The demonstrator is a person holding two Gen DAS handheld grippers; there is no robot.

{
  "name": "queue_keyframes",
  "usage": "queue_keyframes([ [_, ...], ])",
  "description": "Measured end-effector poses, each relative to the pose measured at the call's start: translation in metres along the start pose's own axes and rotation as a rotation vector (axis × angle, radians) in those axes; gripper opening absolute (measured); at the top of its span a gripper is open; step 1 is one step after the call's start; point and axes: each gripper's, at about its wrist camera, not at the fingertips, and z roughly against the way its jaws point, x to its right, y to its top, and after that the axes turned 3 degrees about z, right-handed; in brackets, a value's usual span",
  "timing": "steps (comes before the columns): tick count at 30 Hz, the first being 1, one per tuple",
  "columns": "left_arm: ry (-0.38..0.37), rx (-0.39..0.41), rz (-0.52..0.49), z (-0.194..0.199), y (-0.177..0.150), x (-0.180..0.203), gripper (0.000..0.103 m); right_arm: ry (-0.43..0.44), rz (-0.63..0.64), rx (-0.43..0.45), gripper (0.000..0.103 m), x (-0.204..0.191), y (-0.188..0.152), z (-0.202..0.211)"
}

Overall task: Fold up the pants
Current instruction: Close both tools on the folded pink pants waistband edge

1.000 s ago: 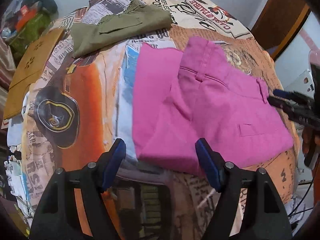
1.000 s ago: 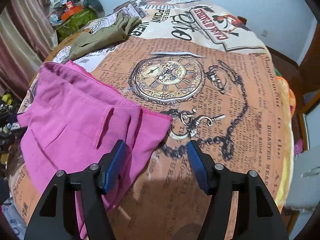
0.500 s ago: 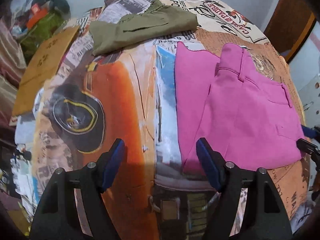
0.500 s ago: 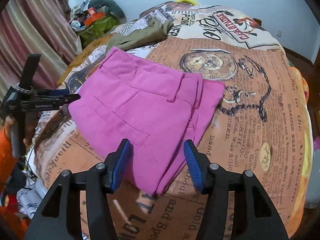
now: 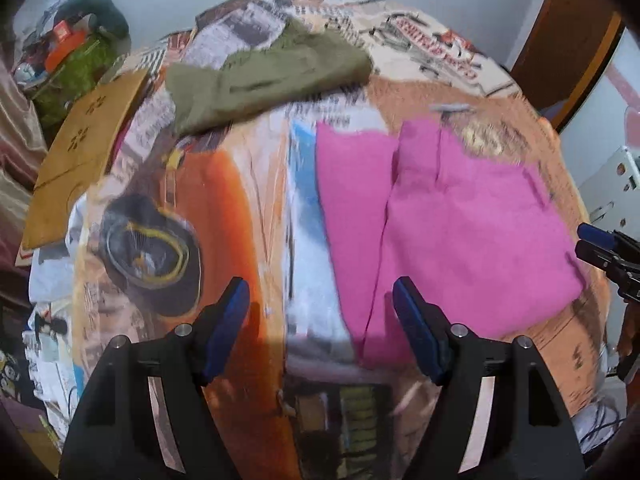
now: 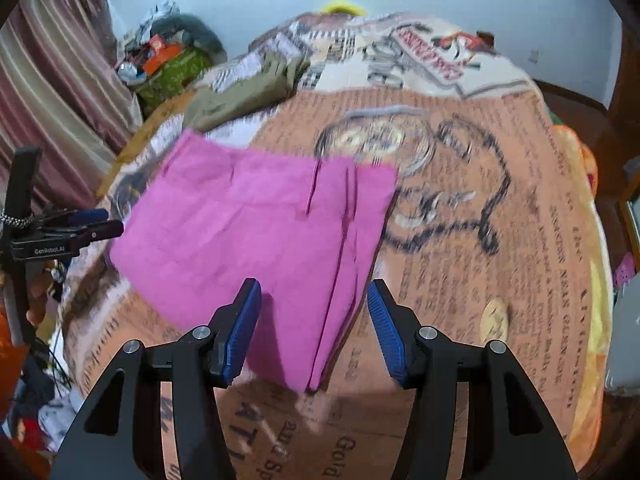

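Pink pants [image 5: 460, 216] lie folded flat on the printed bedspread [image 5: 240, 208], a compact rectangle in both views. Left gripper [image 5: 320, 312] is wide open, nothing between the blue pads; from its own camera the pants sit just past the right-hand finger, with the near corner of the fabric under that fingertip line but not pinched. Right gripper [image 6: 314, 316] is partly open and empty, hanging above the pants' near edge with no pad pressing the cloth. Left wrist view only: a tan cardboard sheet [image 5: 80, 152] at the bed's left side, an orange and black headphone print on the cover, a brown door frame [image 5: 568, 40] at top right, and the right gripper's tips poking in at the far right edge, beside the pants' corner. Right wrist view only: the pocket-watch and chain print [image 6: 400, 148] next to the pants, striped curtains [image 6: 52, 92] on the left, and the left gripper seen from the side at the left edge, with fingers of the person's hand [image 6: 40, 284] on its handle. Both views: an olive green garment [image 5: 264, 76] lies crumpled at the far end of the bed, well apart from the pink pants, and a cluttered pile [image 6: 168, 60] sits beyond the bed corner. Both frames are motion-blurred, so seam detail is unclear.
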Motion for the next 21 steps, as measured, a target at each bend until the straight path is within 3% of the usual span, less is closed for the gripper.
queue_keyframes([
  [4,-0.035,0.059,-0.024,0.006,0.02,0.015,0.073,0.004,-0.019,0.047,0.052,0.006,0.017,0.0],
  [11,-0.065,0.06,-0.112,-0.017,0.043,0.054,0.052,-0.011,0.026,0.03,0.05,0.004,0.035,-0.028],
  [17,-0.114,0.035,-0.107,-0.048,0.055,0.055,0.038,-0.016,0.021,0.01,0.046,0.013,0.04,-0.048],
  [21,-0.14,0.027,-0.097,-0.057,0.054,0.053,0.031,0.031,-0.007,-0.003,0.032,0.017,0.041,-0.054],
])
